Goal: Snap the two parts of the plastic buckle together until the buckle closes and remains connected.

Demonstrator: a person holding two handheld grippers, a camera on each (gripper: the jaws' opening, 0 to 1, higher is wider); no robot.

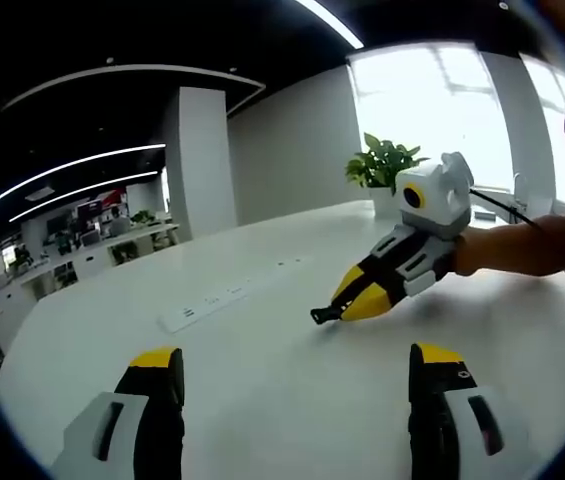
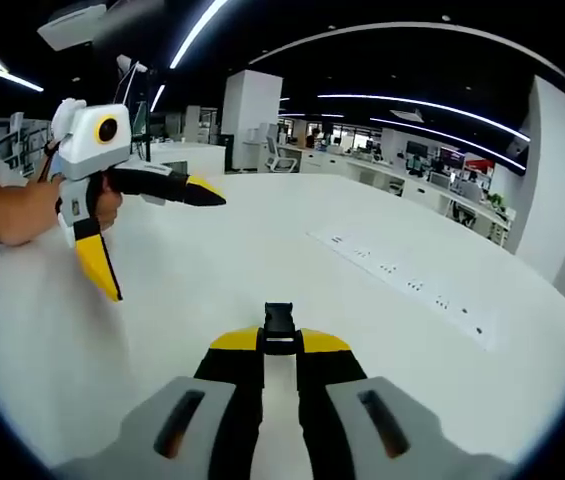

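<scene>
1. The white counter [image 1: 262,380] is wide and nearly bare, with a strip of flush sockets [image 1: 207,305] set in it, and a potted plant [image 1: 382,165] stands at the far edge near the window

2. The left claw [image 1: 297,375] has its two jaws wide apart and holds nothing. In the right gripper view this claw [image 2: 167,240] is seen raised above the counter, jaws spread

3. The right claw [image 2: 280,345] has its jaws closed on a black buckle part [image 2: 279,328], which sticks out beyond the tips. In the left gripper view this claw [image 1: 327,312] is low, with the tip at the counter surface

4. I can see only this one buckle part; where the other half lies I cannot tell

5. I judge the task is at an early step: one half is gripped, nothing is joined yet. The next move calls for the left claw to take the second half, then to line up both halves straight and press until they click
</scene>
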